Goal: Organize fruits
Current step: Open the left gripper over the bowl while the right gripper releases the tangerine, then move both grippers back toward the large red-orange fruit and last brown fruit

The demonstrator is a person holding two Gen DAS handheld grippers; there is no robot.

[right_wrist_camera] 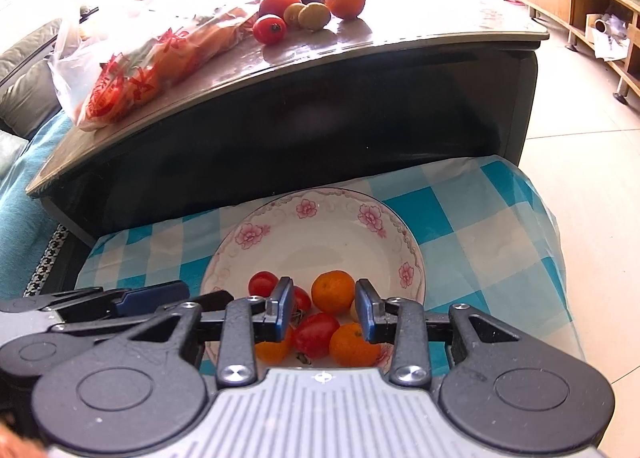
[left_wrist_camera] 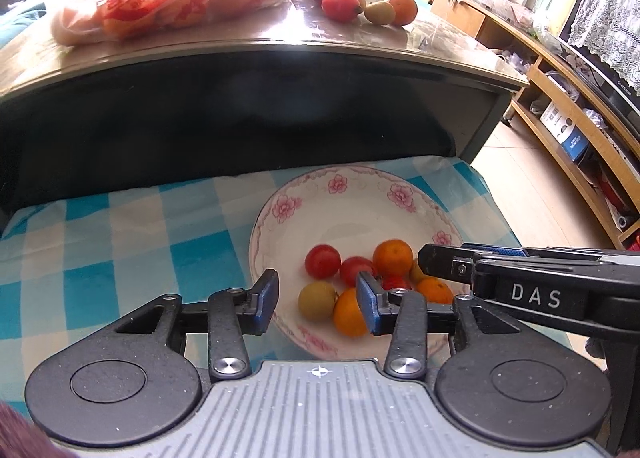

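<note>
- your left gripper point(left_wrist_camera: 318, 300) hangs over the near left rim of the floral bowl point(left_wrist_camera: 304, 194); jaws apart, nothing between the pads, no fruit touched.
- your right gripper point(right_wrist_camera: 324, 310) sits over the near part of the same bowl; jaws parted with a gap, pads not pressing any fruit, empty.
- in the left wrist view the right gripper's fingers come in from the right, above the bowl's right side.
- the bowl rests on a blue and white checked cloth point(left_wrist_camera: 120, 242), just in front of the dark coffee table point(left_wrist_camera: 240, 114).
- in the bowl, bunched at the near side: small tomatoes point(left_wrist_camera: 322, 261), mandarins point(left_wrist_camera: 393, 257), one greenish round fruit point(left_wrist_camera: 318, 300).
- right wrist view shows the same pile: a tomato point(right_wrist_camera: 316, 334) and a mandarin point(right_wrist_camera: 353, 344) under the jaws.
- far on the table top, loose fruit: a big tomato point(right_wrist_camera: 279, 2), a small tomato point(right_wrist_camera: 269, 29), two greenish fruits point(right_wrist_camera: 315, 17), a mandarin point(right_wrist_camera: 345, 1).
- left of those, a plastic bag with red print point(right_wrist_camera: 132, 70), orange fruit inside.
</note>
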